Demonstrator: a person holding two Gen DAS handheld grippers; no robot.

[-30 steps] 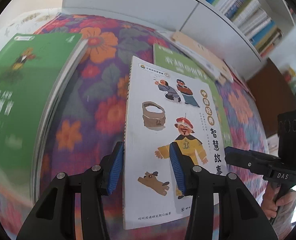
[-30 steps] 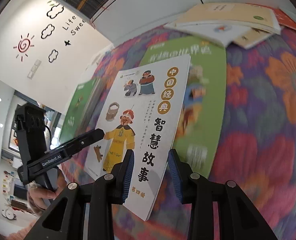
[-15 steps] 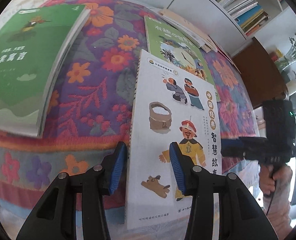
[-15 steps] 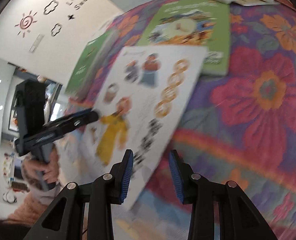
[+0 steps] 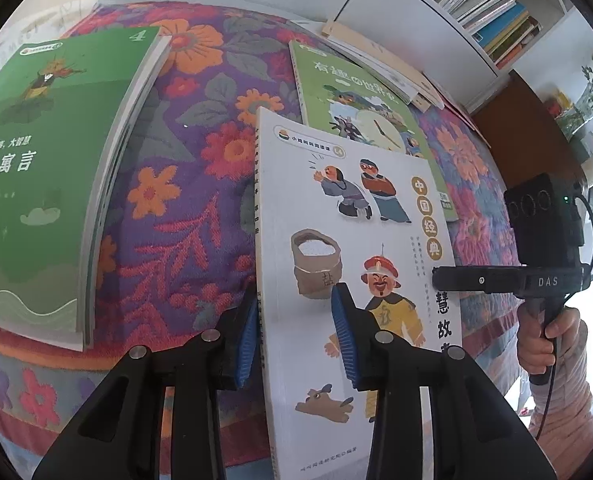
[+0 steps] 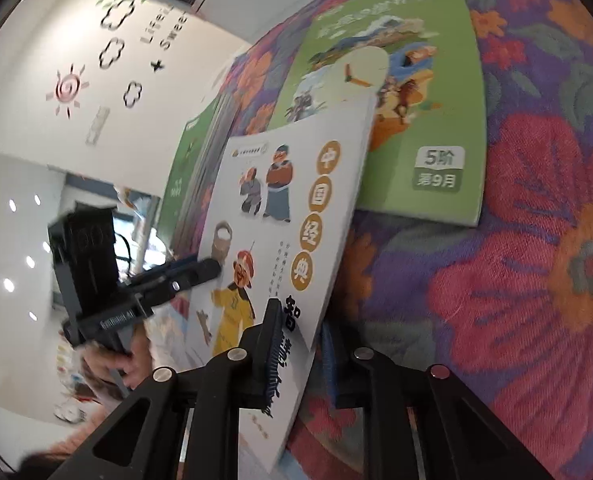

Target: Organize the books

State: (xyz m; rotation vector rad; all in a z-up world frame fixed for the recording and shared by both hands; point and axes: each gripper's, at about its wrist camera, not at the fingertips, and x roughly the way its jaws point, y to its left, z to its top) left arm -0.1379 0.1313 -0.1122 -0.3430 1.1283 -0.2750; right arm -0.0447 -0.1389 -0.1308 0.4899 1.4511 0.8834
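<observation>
A white picture book (image 5: 360, 240) with cartoon figures is held between both grippers above the flowered tablecloth (image 5: 184, 184). My left gripper (image 5: 296, 336) is shut on its spine edge. My right gripper (image 6: 300, 360) is shut on its opposite edge; it also shows in the left wrist view (image 5: 480, 280). The white book (image 6: 280, 232) overlaps a light green book (image 6: 400, 92) lying flat, also seen in the left wrist view (image 5: 360, 96). A thick dark green book (image 5: 48, 168) lies at the left.
Several thin books (image 5: 380, 60) lie stacked at the table's far edge under a white shelf (image 5: 480, 4) full of upright books. A brown cabinet (image 5: 524, 128) stands at the right. A white wall with decals (image 6: 96, 72) is beyond the table's left end.
The white book has been raised and tilted, its far edge now over the light green book. The right gripper has closed onto its edge. The left gripper keeps its hold.
</observation>
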